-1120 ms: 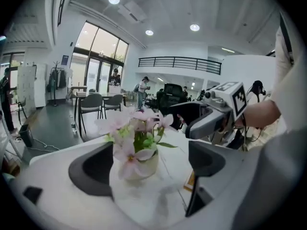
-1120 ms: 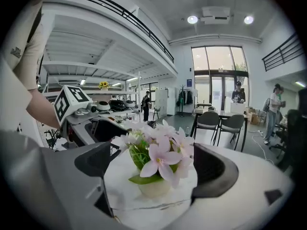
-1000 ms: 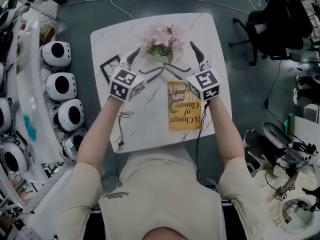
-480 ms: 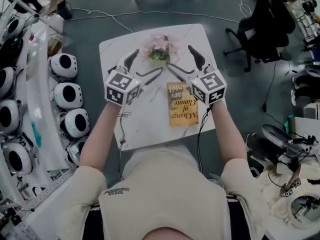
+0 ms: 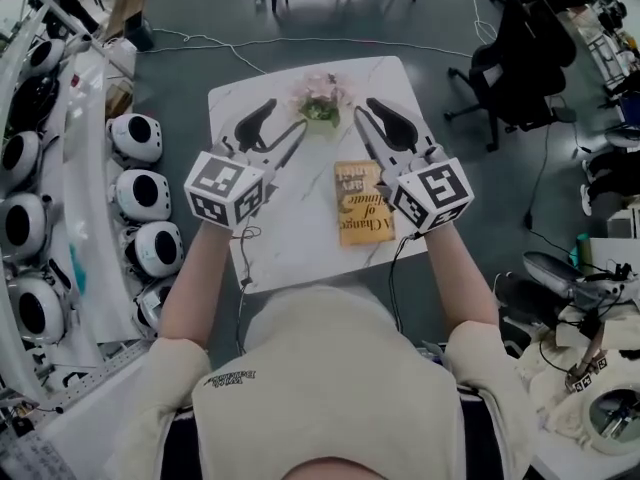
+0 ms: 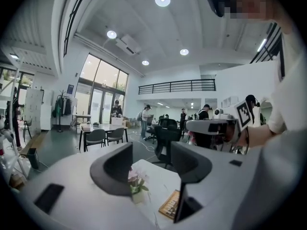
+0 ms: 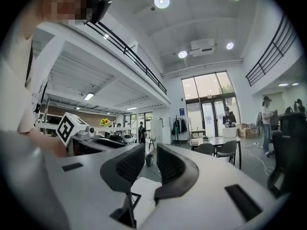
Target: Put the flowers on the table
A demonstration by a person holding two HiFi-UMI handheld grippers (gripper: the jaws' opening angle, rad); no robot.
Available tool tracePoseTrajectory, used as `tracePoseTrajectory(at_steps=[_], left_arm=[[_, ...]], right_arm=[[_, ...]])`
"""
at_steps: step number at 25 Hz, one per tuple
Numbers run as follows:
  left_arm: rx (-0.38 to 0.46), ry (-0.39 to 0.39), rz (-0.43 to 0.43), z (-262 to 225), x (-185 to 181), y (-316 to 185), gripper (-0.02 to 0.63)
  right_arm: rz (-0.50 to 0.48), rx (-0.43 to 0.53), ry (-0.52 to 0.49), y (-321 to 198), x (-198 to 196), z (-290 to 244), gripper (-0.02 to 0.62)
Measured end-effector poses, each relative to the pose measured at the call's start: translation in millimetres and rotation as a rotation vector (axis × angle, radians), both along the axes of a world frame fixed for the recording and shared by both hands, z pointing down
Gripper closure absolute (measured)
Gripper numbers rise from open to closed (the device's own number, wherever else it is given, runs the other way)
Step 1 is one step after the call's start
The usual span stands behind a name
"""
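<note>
The pink flowers stand in a small pot near the far edge of the white marble table. In the left gripper view the flowers show far below, framed by the jaws. My left gripper is raised above the table's left side. Its jaws are closing, half apart, with nothing between them. Raised over the right side, my right gripper is closing too; only a narrow gap is left and it holds nothing. The same empty gap shows at the right gripper.
A yellow book lies on the table's right half, under the right gripper. Several white round devices line the floor to the left. A black office chair stands at the right, and cables run over the floor behind the table.
Both grippers have lifted away from the flowers and drawn back toward me. Their jaws, wide apart earlier, have come closer together. The flowers stay on the table.
</note>
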State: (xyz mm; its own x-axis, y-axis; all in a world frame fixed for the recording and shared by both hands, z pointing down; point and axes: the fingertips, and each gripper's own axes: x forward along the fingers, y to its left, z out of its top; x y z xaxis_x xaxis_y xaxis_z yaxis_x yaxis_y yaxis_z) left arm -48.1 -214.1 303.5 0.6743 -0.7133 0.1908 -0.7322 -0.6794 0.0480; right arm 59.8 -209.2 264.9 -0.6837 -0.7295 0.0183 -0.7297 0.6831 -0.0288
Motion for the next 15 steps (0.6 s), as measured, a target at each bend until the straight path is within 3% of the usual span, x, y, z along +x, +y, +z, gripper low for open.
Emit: tracePoseTrajectory(at_steps=[3,6,12,15], left_arm=[[0.056,-0.034,0.027,-21.8,5.0,20.4,0.377],[0.137,-0.098,0.063,-36.9,15.2,41.0,0.407],[0.185,-0.037,0.105,-53.0,28.9,75.1,0.477],[0.297,-0.066,0.087,-63.1,29.1,92.5,0.541]], right_arm=[[-0.009,-0.016,-0.08,20.3,3.9,-17.4,0.536],[-0.013,-0.011,-0.092,40.3,2.7,-27.3,0.546],[-0.025,-0.002,-0.087,77.1,-2.5,-33.0,0.558],[-0.008,-0.015,-0.119,90.9,-3.4,-37.3,0.561]])
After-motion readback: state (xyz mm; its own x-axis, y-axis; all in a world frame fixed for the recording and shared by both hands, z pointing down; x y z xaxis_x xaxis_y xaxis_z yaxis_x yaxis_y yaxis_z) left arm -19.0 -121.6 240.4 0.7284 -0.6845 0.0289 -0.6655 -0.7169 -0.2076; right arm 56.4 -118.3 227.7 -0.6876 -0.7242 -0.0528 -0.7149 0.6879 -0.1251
